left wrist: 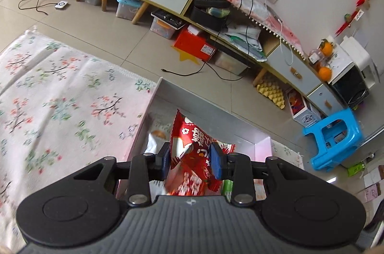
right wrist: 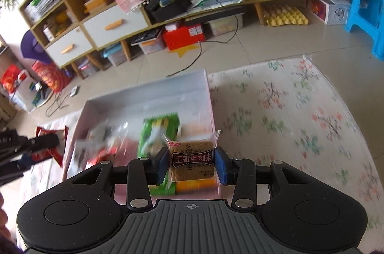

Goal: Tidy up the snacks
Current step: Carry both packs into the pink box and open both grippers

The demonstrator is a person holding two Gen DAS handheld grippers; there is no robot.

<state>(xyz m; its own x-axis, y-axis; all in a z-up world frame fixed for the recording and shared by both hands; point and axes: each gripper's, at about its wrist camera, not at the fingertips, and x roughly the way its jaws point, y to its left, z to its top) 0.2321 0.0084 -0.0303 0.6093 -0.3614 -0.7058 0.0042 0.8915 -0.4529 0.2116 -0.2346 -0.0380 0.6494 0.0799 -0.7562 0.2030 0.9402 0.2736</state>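
Box: a white box (right wrist: pixel 153 95) sits on the flowery cloth (right wrist: pixel 300 110), with a few snacks already inside.
Inside the box: a green packet (right wrist: pixel 158 131) and some other packets that are too blurry to name.
Left gripper: the left gripper (left wrist: pixel 190 159) is squeezing a red snack bag (left wrist: pixel 192 148), which hangs over the box's near end.
Right gripper: the right gripper (right wrist: pixel 191 161) is pinching a small brown biscuit pack (right wrist: pixel 191 159) by its two sides, just above the box's right edge.
Done so far: some snacks look put away.
Left to do: both held snacks need to go down into the box and be let go.
Not sure: I cannot tell if more snacks wait outside the box, since little of the cloth shows clearly.
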